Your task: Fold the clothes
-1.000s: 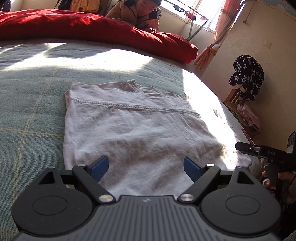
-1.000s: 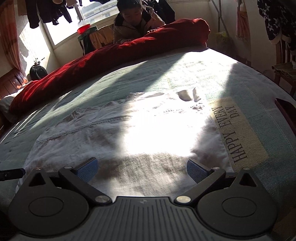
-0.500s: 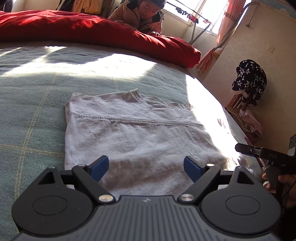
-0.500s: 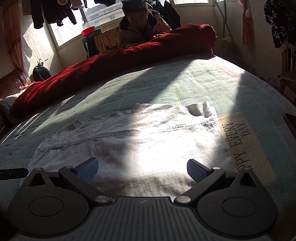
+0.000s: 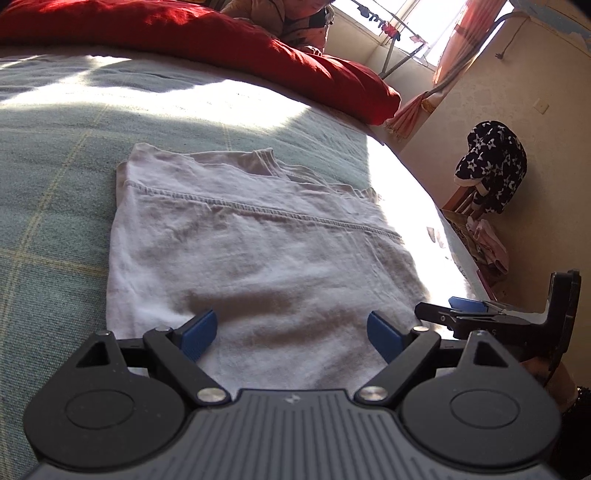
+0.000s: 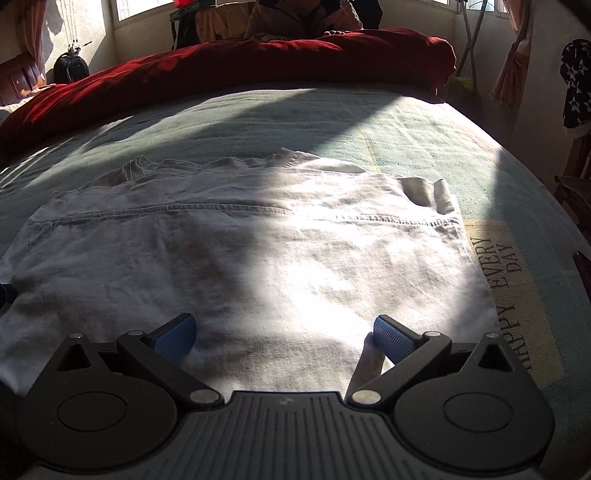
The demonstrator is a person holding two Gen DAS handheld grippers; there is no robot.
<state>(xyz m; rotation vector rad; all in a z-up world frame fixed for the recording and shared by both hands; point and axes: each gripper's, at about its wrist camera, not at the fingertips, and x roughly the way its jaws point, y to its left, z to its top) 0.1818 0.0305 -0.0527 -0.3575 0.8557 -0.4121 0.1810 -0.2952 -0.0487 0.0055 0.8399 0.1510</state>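
Observation:
A white T-shirt (image 5: pixel 251 251) lies folded flat on the green checked bed cover (image 5: pixel 44 177), its stitched hem running across the far part. The same shirt (image 6: pixel 258 258) fills the middle of the right wrist view. My left gripper (image 5: pixel 291 330) hovers open over the shirt's near edge, nothing between its blue pads. My right gripper (image 6: pixel 284 332) is open too, low over the near edge, with a bit of cloth touching its right pad (image 6: pixel 391 338). The right gripper (image 5: pixel 458 314) also shows at the right in the left wrist view.
A red quilt (image 6: pixel 229 66) lies along the far side of the bed, with a person (image 5: pixel 288 18) behind it. A star-patterned dark garment (image 5: pixel 491 162) hangs on a chair by the right wall. A "HAPPY EVERY DAY" label (image 6: pixel 509 291) sits right of the shirt.
Both grippers have dropped lower and closer to the shirt's near edge. The right gripper now shows further into the left wrist view. Both stay open.

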